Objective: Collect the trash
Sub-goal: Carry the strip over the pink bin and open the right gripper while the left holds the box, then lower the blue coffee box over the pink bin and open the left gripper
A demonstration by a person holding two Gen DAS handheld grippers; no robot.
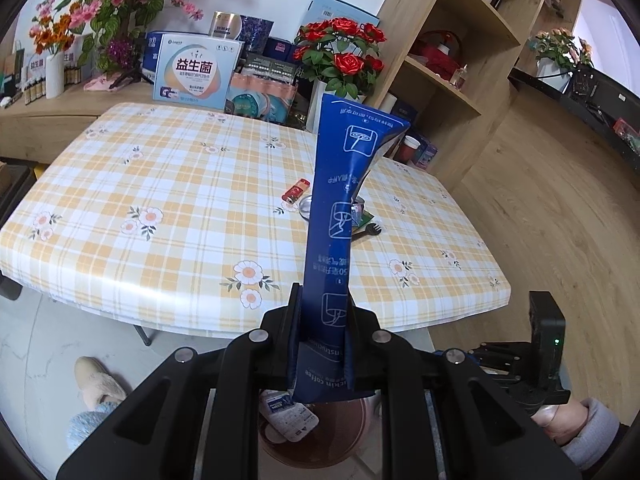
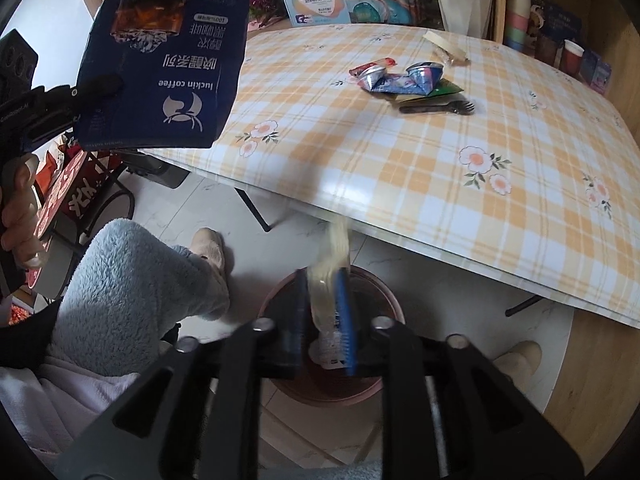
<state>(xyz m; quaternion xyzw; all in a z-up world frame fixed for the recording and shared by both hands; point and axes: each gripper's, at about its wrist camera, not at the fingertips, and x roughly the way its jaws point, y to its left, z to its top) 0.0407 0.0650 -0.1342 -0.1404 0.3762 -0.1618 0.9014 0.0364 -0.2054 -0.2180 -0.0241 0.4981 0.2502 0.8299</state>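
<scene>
My left gripper [image 1: 323, 320] is shut on a dark blue coffee packet [image 1: 344, 184], which stands upright between its jaws. In the right wrist view the same packet [image 2: 160, 68] hangs at the upper left. My right gripper [image 2: 322, 320] points down over a pinkish-brown bin [image 2: 394, 304], its jaws slightly apart. A blurred translucent wrapper [image 2: 326, 288] lies loose between them, against the right pad. A white packet [image 1: 288, 412] lies in the bin [image 1: 348, 436]. On the checked table [image 2: 400, 184] remain crushed foil wrappers [image 2: 400, 78], a red stick pack [image 2: 372, 65] and a black fork [image 2: 436, 108].
The bin stands on the tiled floor just under the table's near edge. The person's fleece-clad leg [image 2: 132, 280] and slippers [image 2: 208, 248] are to its left. A tape roll [image 2: 444, 42] lies at the table's far side. Wooden shelves [image 1: 440, 60], boxes and flower vases stand behind.
</scene>
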